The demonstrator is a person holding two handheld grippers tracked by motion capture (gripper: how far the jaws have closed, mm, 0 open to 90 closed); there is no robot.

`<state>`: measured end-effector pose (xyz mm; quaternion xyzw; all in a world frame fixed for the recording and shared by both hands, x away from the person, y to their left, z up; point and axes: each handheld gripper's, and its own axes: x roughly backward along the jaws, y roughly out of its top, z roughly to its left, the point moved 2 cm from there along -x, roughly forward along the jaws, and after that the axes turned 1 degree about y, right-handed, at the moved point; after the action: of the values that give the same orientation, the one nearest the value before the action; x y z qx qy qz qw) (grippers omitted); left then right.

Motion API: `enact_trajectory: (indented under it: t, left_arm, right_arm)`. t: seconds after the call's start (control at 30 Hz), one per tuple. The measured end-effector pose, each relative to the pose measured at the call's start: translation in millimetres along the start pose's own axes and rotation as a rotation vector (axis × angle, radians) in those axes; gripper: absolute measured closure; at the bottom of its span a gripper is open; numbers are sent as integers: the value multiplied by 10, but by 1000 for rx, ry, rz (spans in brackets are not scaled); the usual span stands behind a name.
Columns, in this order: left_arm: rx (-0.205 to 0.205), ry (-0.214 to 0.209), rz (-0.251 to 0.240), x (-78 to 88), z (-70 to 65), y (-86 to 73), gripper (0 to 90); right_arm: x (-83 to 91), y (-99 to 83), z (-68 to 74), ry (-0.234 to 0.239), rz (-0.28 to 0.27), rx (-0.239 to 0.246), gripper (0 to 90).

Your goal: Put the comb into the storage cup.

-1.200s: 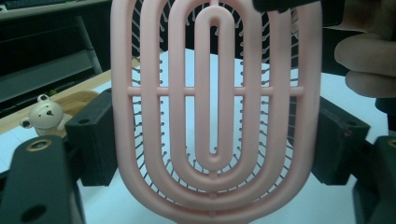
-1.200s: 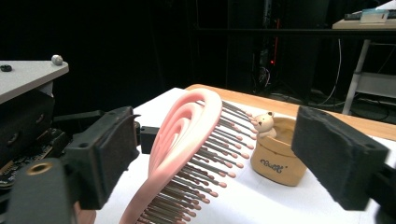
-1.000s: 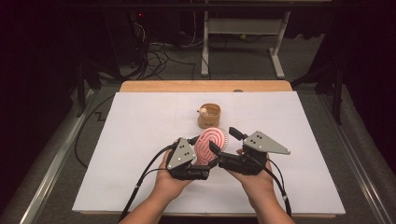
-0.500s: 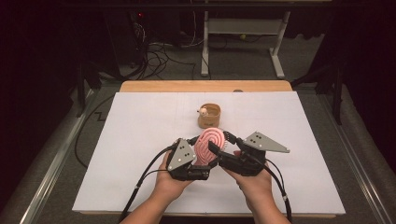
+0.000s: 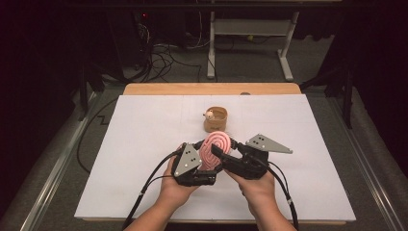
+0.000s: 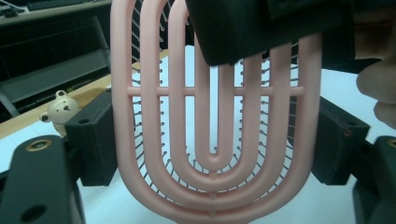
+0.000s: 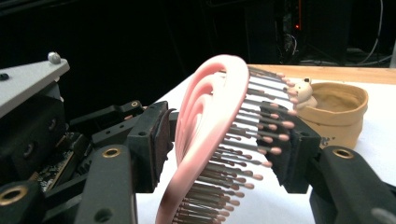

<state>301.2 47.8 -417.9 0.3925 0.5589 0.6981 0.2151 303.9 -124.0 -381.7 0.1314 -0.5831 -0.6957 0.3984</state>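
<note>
white table cover (image 5: 144,144) carries a tan fabric basket (image 5: 215,120); just before it, the left gripper (image 5: 204,151) clamps the pink plastic oval hairbrush (image 5: 215,148) edgewise, steadying it, while the right gripper (image 5: 222,150), jaws just closing, brackets back and bristles without clearly pressing.

Brush (image 5: 215,147) upright at frame centre, between left gripper (image 5: 202,154) and right gripper (image 5: 223,151); pouch (image 5: 215,120) just above it, bear (image 5: 210,115) probably inside, on table (image 5: 144,144).
</note>
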Motion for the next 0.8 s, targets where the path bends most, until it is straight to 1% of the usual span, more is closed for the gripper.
enact_trajectory:
  t: [0.13, 0.23, 0.27, 0.3, 0.33, 0.43, 0.5, 0.53, 0.57, 0.67, 0.77, 0.8]
  left_arm:
    - [1, 13, -2, -7, 2, -5, 196]
    - [0, 16, -3, -9, 5, -7, 196]
    - [-6, 22, -1, -7, 4, -9, 196]
    - [-6, 22, -1, -7, 4, -9, 196]
    - [5, 23, -6, -9, -2, -3, 196]
    - [5, 22, -8, -5, -8, 1, 196]
    - [-1, 16, -12, -3, -16, 3, 195]
    - [2, 13, -12, -2, -17, 5, 195]
    - [6, 8, -12, -5, -17, 4, 195]
    - [1, 12, -12, -5, -20, 4, 195]
    - [-15, 19, -10, -4, -15, 5, 195]
    - [-15, 20, -8, -5, -16, 4, 195]
  right_arm:
    - [-29, -23, -6, -4, 17, -4, 504]
    - [-32, -17, -11, 0, 10, -12, 517]
    - [-35, -22, -4, -5, 11, -21, 524]
    - [-35, -22, -4, -5, 11, -21, 524]
    - [-35, -24, 2, -6, 9, -28, 530]
    - [-31, -16, 9, -3, 13, -42, 544]
    - [-30, -9, 12, 2, 15, -53, 578]
    - [-28, -6, 14, 9, 18, -60, 582]
    - [-27, -1, 16, 11, 23, -62, 584]
    - [-26, 10, 26, 9, 36, -52, 592]
    - [-29, 16, 26, 13, 39, -58, 599]
    - [-29, 15, 25, 14, 40, -61, 601]
